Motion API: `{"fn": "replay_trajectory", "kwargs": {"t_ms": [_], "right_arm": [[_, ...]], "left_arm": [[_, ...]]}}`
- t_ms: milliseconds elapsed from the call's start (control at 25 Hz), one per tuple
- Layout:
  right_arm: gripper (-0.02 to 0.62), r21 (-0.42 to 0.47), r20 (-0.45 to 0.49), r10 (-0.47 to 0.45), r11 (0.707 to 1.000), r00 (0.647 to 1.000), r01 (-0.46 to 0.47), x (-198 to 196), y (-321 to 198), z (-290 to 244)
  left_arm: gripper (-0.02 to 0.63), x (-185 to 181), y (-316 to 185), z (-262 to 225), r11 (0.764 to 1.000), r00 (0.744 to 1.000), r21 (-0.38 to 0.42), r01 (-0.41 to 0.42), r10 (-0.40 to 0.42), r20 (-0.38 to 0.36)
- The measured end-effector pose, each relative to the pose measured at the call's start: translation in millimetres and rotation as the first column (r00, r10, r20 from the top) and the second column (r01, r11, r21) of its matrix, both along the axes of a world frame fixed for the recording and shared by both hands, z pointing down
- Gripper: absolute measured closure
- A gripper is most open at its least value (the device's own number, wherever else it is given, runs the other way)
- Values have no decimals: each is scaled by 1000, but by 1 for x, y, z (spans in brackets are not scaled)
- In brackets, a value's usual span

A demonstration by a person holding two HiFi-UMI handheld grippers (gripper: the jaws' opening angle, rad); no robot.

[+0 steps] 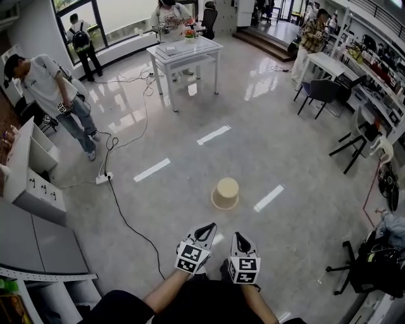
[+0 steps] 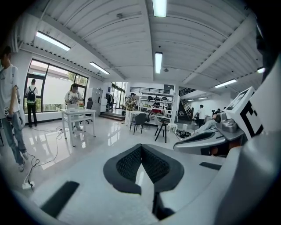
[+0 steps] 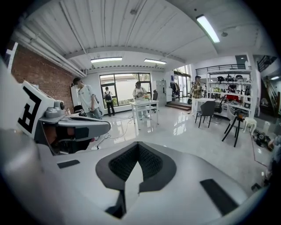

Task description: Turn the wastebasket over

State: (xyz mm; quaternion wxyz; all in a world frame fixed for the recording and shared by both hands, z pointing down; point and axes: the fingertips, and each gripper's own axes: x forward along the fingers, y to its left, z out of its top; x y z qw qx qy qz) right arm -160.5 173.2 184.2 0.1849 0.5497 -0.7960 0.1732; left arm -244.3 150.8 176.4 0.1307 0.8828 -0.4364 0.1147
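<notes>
I am holding L gripper [image 1: 211,226] & R gripper [image 1: 238,235] closed, empty; wastebasket [image 1: 226,193] is standing upright on floor [image 1: 285,145], straight ahead, approx. equally near both.

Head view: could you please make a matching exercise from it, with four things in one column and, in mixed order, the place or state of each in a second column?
Things:
1. wastebasket
2. white table
3. power strip
4. left gripper

Places or states:
A. bottom of the picture, jaws shut
B. at the left, on a black cable
C. middle of the floor, nothing touching it
D. far end, near the windows

Pairs: 1-C, 2-D, 3-B, 4-A.
</notes>
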Motion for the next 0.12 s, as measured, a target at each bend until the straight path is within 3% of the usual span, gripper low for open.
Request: {"fn": "replay_trajectory", "kwargs": {"t_ms": [120], "right_arm": [[586,8,5,10,1000,1000,-10,-14,14,3]], "left_arm": [[598,-17,13,-2,1000,1000,18,-2,2,3]]}}
